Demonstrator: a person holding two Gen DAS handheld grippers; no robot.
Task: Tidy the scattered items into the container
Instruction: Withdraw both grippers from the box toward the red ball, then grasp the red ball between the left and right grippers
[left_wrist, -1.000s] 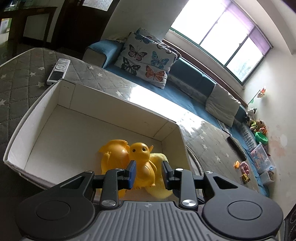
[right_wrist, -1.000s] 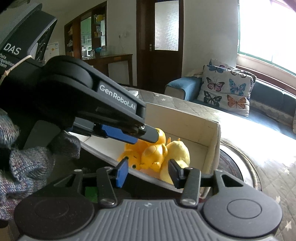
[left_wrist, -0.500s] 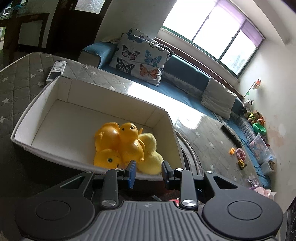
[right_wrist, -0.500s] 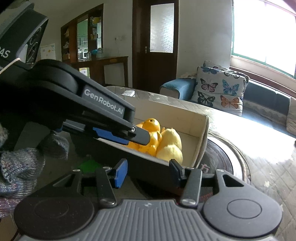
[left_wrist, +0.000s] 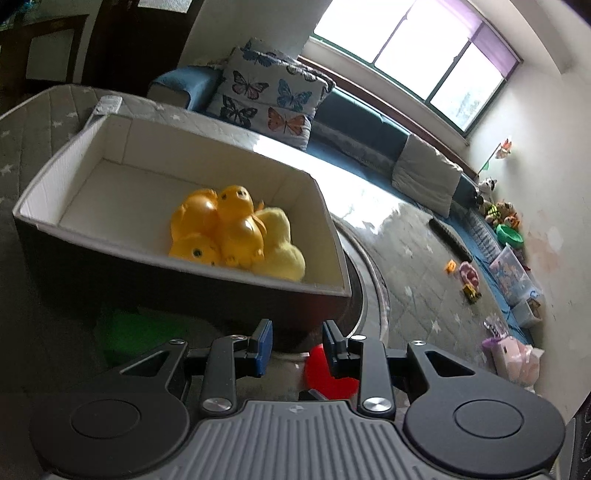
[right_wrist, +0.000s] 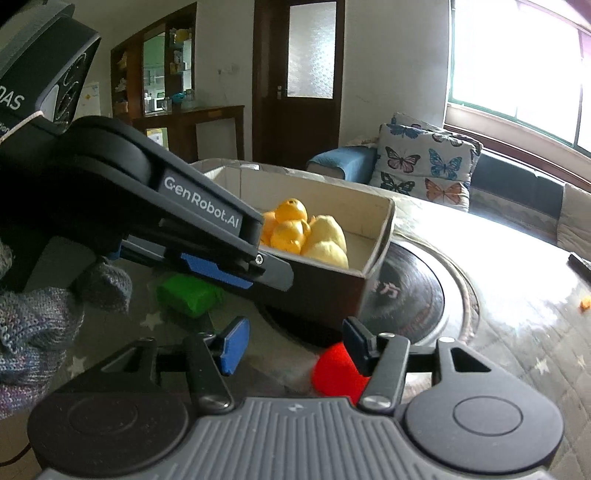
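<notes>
A white-lined box (left_wrist: 325, 210) (right_wrist: 384, 221) stands on the quilted table and holds orange toy ducks (left_wrist: 221, 225) (right_wrist: 288, 225) beside a yellow plush (left_wrist: 284, 247) (right_wrist: 328, 240). My left gripper (left_wrist: 297, 345) is open and empty, just in front of the box's near wall; it also shows from the side in the right wrist view (right_wrist: 229, 269). My right gripper (right_wrist: 293, 345) is open and empty. A red item (left_wrist: 325, 373) (right_wrist: 336, 369) lies on the table by both grippers' right fingers. A green item (left_wrist: 129, 332) (right_wrist: 184, 295) lies left of it.
A black round hotplate (right_wrist: 413, 295) is set in the table under the box's right end. A sofa with a butterfly cushion (left_wrist: 266, 96) stands behind. Small toys (left_wrist: 465, 277) and bins lie on the floor at right. A gloved hand (right_wrist: 33, 325) holds the left gripper.
Both grippers have drawn back from the box toward the table's near side. The left gripper has left the ducks in the box. The red and green items have come into view.
</notes>
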